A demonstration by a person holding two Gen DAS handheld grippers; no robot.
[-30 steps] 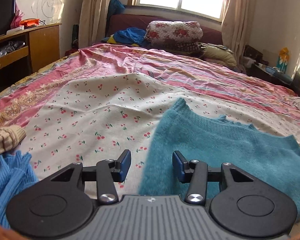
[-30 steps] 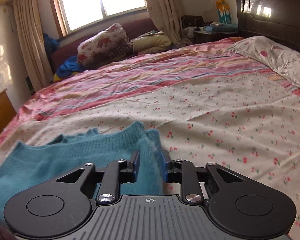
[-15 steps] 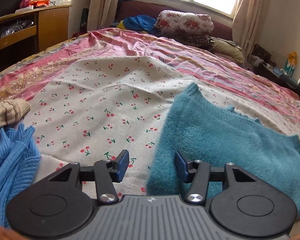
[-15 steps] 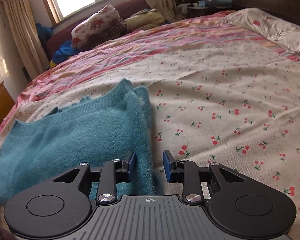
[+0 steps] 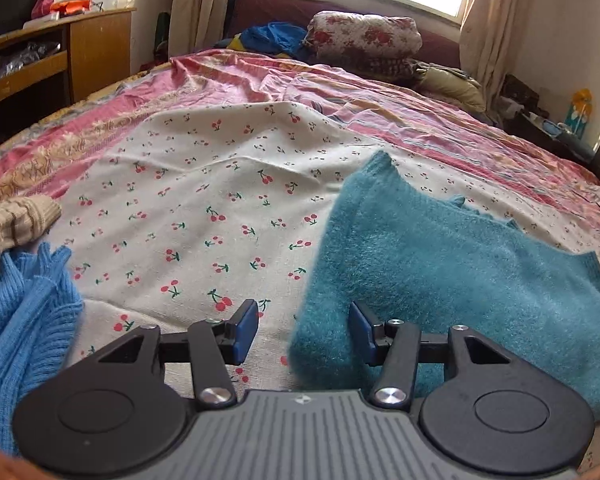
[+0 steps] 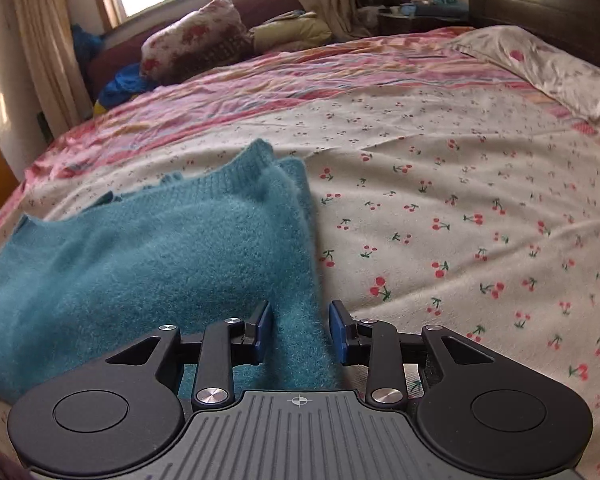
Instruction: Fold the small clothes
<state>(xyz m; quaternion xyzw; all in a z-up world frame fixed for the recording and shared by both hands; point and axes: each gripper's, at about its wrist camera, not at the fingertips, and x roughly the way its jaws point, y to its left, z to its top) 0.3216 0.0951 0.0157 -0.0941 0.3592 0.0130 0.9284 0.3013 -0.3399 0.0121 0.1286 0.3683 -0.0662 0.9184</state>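
Released since a second ago: right gripper (image 6: 300, 332) now parted, jaws apart astride the right edge of the teal sweater (image 6: 148, 264), gripping nothing. Left gripper (image 5: 303, 330) wide open, empty, straddling the sweater's left edge (image 5: 440, 268). Sweater spread flat ahead on cherry-print sheet (image 5: 204, 200). Blue knit (image 5: 16, 328) and beige knit (image 5: 8, 224) off to left.

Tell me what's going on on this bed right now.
A person with a gripper in each hand is folding a fuzzy teal sweater on the cherry-print sheet. Both grippers are open: the right gripper straddles the sweater's right edge, and the left gripper sits at its left edge. A blue knit garment and a beige striped one wait at the left.
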